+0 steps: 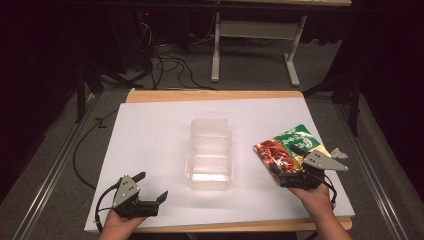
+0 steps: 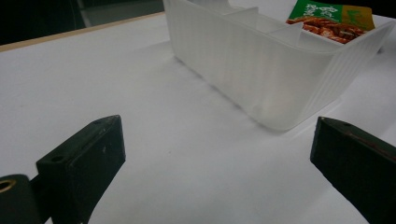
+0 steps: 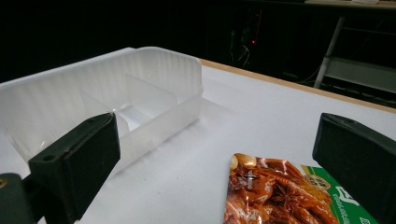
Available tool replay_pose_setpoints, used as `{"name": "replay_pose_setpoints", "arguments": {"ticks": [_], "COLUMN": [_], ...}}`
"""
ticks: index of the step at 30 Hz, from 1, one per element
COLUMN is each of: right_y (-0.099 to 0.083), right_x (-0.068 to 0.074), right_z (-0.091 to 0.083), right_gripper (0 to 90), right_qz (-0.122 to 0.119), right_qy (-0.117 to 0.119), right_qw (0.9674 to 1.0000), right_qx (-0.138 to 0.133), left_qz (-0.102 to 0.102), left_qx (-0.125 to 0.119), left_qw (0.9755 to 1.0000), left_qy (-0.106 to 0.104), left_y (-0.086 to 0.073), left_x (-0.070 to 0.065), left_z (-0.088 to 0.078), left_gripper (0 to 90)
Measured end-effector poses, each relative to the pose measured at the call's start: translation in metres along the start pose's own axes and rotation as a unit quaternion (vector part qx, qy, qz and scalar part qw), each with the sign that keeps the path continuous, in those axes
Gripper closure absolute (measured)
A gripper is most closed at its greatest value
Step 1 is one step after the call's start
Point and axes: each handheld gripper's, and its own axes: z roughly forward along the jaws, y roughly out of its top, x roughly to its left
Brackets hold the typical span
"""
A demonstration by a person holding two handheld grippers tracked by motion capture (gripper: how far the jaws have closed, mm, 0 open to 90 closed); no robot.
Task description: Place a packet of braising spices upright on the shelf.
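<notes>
A clear plastic container (image 1: 210, 155) with inner dividers stands in the middle of the white sheet (image 1: 150, 130). A green and red snack packet (image 1: 287, 145) lies flat to its right. My right gripper (image 1: 286, 160) hovers over the packet's near edge, open wide, with the pads off it. In the right gripper view the packet (image 3: 289, 196) lies low between the jaws of my right gripper (image 3: 219, 144), and the container (image 3: 116, 102) is at the left. My left gripper (image 1: 151, 186) rests open at the front left, holding nothing. The left gripper view has my left gripper (image 2: 215, 149) facing the container (image 2: 261, 70), with the packet (image 2: 331, 21) behind it.
The sheet covers a wooden table whose edge (image 1: 210, 95) shows at the back. Beyond it stand a white table frame (image 1: 250, 45) and cables on the dark floor (image 1: 170, 65). Metal rails (image 1: 45, 185) run along both sides.
</notes>
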Motion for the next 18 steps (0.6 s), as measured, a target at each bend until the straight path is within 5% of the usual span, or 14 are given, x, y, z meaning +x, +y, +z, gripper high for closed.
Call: {"name": "replay_pose_setpoints", "arguments": {"ticks": [18], "right_y": [-0.0014], "right_x": [-0.0077], "right_z": [-0.0037], "right_gripper": [2.7], "right_qz": [0.009], "right_qy": [-0.009], "right_qw": [0.9999], "right_qx": [-0.005], "left_qz": [-0.004], "left_qx": [-0.004], "left_qw": [1.0000], "left_qy": [0.007], "left_y": [0.0006], "left_x": [0.0015], "left_z": [-0.0018], "left_gripper": [3.4]}}
